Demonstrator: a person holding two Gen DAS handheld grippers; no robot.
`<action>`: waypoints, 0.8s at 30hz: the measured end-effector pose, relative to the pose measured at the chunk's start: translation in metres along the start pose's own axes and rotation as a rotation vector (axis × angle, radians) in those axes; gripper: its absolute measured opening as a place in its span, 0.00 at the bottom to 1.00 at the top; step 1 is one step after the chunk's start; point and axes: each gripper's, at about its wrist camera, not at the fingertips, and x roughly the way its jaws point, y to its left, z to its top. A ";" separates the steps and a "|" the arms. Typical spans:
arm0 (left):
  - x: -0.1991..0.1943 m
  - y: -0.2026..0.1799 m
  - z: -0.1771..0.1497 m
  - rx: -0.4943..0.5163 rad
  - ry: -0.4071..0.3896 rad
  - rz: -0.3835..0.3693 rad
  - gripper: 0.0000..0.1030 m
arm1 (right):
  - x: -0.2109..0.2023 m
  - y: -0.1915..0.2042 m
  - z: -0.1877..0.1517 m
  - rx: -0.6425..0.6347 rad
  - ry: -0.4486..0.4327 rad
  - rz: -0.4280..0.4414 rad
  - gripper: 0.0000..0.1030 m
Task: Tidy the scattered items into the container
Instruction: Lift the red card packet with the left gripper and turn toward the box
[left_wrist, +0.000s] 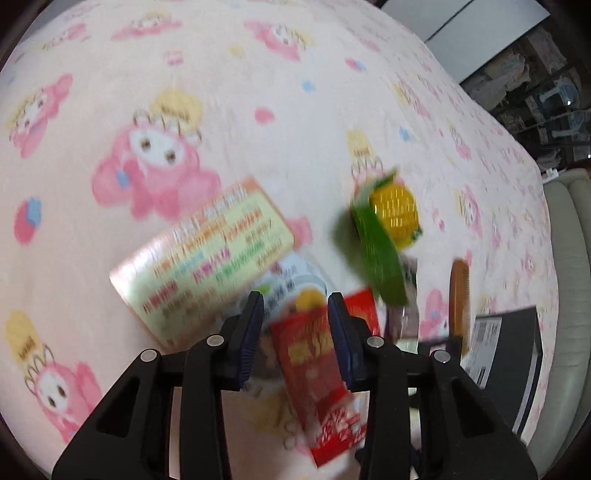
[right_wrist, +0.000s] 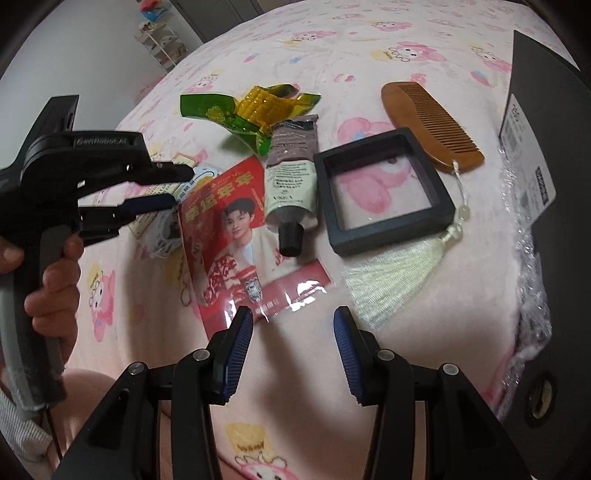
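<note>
Left gripper (right_wrist: 168, 186): jaws parted, nothing gripped, over the card (right_wrist: 236, 236).
Right gripper (right_wrist: 293, 325): released, empty.
Box (right_wrist: 546, 110): far right.
Risk: we pinch blanket (right_wrist: 369, 44); glossy card slips.

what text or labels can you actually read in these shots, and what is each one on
"GenRobot.AI": raised lettering on the left gripper body, seen from the right wrist view.
"250": on the white label of the dark box, printed sideways.
Large yellow Chinese characters head the red packet; too stylised to read surely.
Tube: small print, illegible.
Pink card: blurred, unreadable.
Corn packet: no readable text.
</note>
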 end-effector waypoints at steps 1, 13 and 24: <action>0.001 -0.001 0.003 0.004 0.000 -0.006 0.34 | 0.000 0.001 0.000 -0.006 0.000 0.008 0.40; 0.018 -0.023 -0.047 0.100 0.231 -0.084 0.28 | -0.010 -0.008 -0.003 0.004 -0.036 0.011 0.40; 0.029 -0.026 0.002 0.147 0.081 0.112 0.28 | 0.000 -0.010 -0.008 -0.007 -0.023 0.044 0.40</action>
